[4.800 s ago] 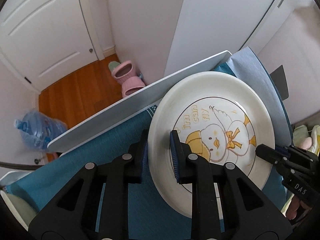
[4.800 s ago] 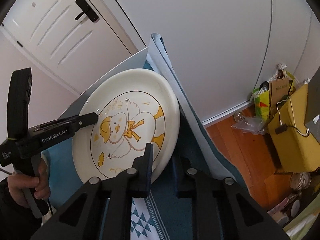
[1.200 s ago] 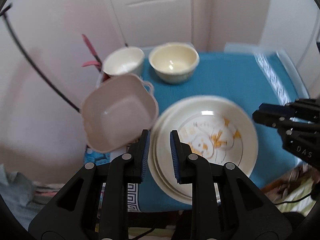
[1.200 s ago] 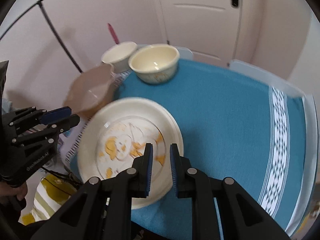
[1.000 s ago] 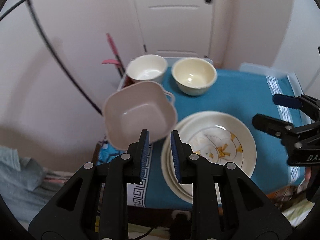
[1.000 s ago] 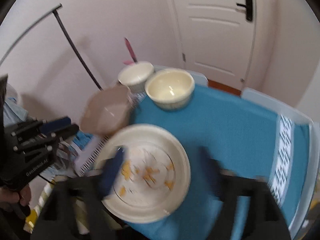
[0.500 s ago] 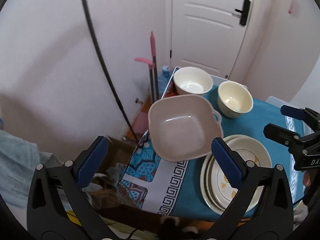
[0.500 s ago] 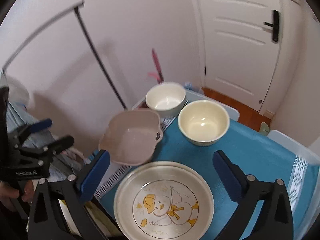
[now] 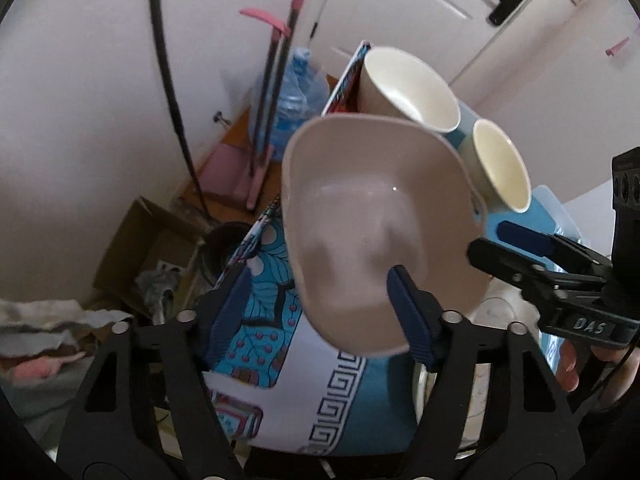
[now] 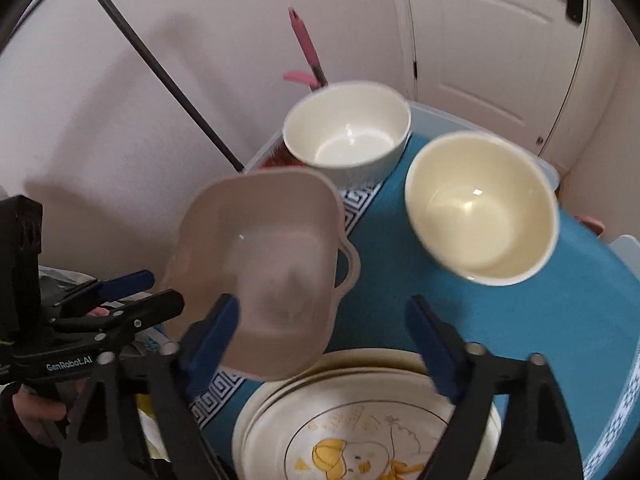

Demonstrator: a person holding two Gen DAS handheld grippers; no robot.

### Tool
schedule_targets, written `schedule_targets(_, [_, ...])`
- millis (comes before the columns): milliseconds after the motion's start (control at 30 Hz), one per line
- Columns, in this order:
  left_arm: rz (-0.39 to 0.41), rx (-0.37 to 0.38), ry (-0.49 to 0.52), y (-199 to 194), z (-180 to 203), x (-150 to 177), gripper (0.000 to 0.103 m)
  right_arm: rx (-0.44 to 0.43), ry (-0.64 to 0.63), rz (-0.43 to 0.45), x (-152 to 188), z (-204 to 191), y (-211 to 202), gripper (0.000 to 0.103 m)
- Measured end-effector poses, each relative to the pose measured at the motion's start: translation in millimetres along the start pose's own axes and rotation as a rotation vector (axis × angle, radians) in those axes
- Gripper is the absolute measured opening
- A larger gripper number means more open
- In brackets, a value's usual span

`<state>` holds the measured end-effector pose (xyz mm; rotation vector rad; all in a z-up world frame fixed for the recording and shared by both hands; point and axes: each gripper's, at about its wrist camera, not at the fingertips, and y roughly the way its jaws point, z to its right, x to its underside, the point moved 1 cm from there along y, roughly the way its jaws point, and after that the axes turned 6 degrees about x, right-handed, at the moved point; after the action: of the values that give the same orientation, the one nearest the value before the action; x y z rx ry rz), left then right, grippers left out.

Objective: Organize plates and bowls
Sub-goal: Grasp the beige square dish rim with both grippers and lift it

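Entry, current moment, logged from my remote station.

Change noted: both my grippers, clamped on the duck plate's rim a few seconds back, let go within the last second or so. The left gripper [image 9: 320,292] and the right gripper [image 10: 320,328] now stand wide apart, holding nothing. Both have drawn nearer the pink dish over the last half second. I judge the plate step finished and the bowls next.

Items:
- Duck plate [image 10: 360,452]: at 6 o'clock in the right view, topmost of a plate stack on the blue tablecloth [image 10: 560,320].
- Pink square dish [image 9: 380,232]: centre of the left view, sitting at the table's near-left corner, its edge over the stack's rim. The left gripper's fingers flank its near rim without touching, as far as I can tell.
- White bowl [image 10: 348,132]: 12 o'clock in the right view, at the far table edge.
- Cream bowl [image 10: 480,208]: 2 o'clock, just beside the white bowl.

Surroundings: door [image 10: 500,40], pink mop handle [image 9: 280,80], water jug [image 9: 296,92], cardboard box [image 9: 136,248] on the floor.

Obstruction: my right gripper shows at 4 o'clock in the left view, close to the dish; the two tools could collide there.
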<state>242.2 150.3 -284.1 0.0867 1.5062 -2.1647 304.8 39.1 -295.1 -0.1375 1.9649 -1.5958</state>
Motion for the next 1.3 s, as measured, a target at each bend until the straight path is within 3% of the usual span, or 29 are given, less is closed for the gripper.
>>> schedule_targets(33, [-0.013, -0.004, 0.008, 8, 0, -2, 0.055, 0.005, -0.003, -0.011, 0, -1, 6, 0.067])
schedule_targets(167, [-0.032, -0.013, 0.028, 24, -2, -11, 0.052, 0.01, 0.015, -0.016, -2, -4, 22, 0.059])
schedule_targets(267, [-0.04, -0.022, 0.04, 31, -2, -14, 0.036, 0.015, 0.019, -0.017, -3, -6, 28, 0.044])
schedule_targets(300, [-0.045, -0.027, 0.041, 33, -3, -15, 0.028, 0.014, 0.019, -0.019, -3, -7, 30, 0.035])
schedule_targets(400, [-0.06, -0.039, 0.047, 39, -5, -16, 0.022, 0.015, 0.019, -0.035, -3, -10, 36, 0.021])
schedule_targets(633, [-0.053, -0.063, 0.085, 41, 1, -17, 0.018, 0.039, 0.03, -0.034, 2, -13, 37, 0.013])
schedule_targets(833, [-0.007, -0.094, 0.096, 22, 14, -15, 0.018, 0.024, 0.017, 0.014, 6, -18, 20, 0.013])
schedule_targets(1100, [0.098, -0.097, 0.186, -27, 69, -7, 0.018, 0.007, 0.049, 0.136, 30, 6, -50, 0.013])
schedule_targets(1300, [0.146, -0.054, 0.293, -51, 139, 10, 0.018, 0.03, 0.115, 0.233, 66, 33, -116, 0.013])
